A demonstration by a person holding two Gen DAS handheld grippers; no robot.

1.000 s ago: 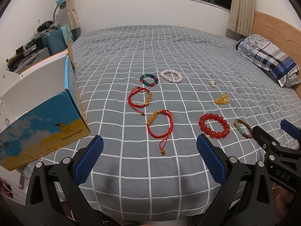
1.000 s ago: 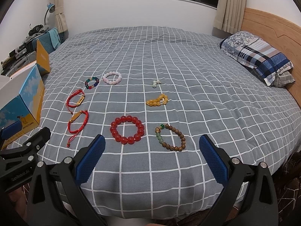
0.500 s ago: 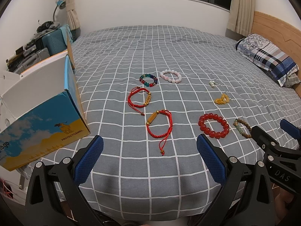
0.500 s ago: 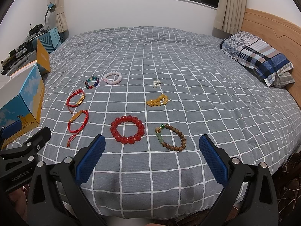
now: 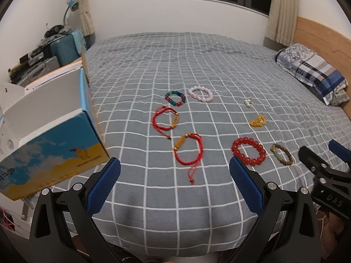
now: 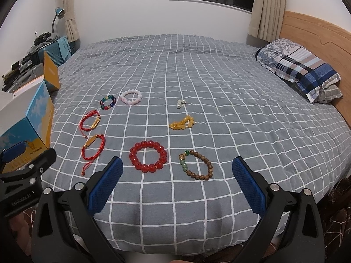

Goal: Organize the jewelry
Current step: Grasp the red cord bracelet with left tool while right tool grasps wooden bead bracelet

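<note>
Both grippers hover at the near edge of a grey checked bedspread (image 6: 219, 83), jaws spread wide and holding nothing. Ahead of the left gripper (image 5: 174, 173) lies a red cord bracelet with a gold tube bead (image 5: 188, 150). Ahead of the right gripper (image 6: 177, 171) lie a red glass-bead bracelet (image 6: 148, 156) and a brown wooden-bead bracelet (image 6: 196, 165), side by side. An open blue-and-yellow cardboard box (image 5: 50, 144) stands to the left.

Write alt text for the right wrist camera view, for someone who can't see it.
Open right tongs hover at the near edge of a grey checked bed where eight pieces of jewelry lie spread out, nearest a red bead bracelet and a brown bead bracelet. A blue-and-yellow box sits at left.
</note>
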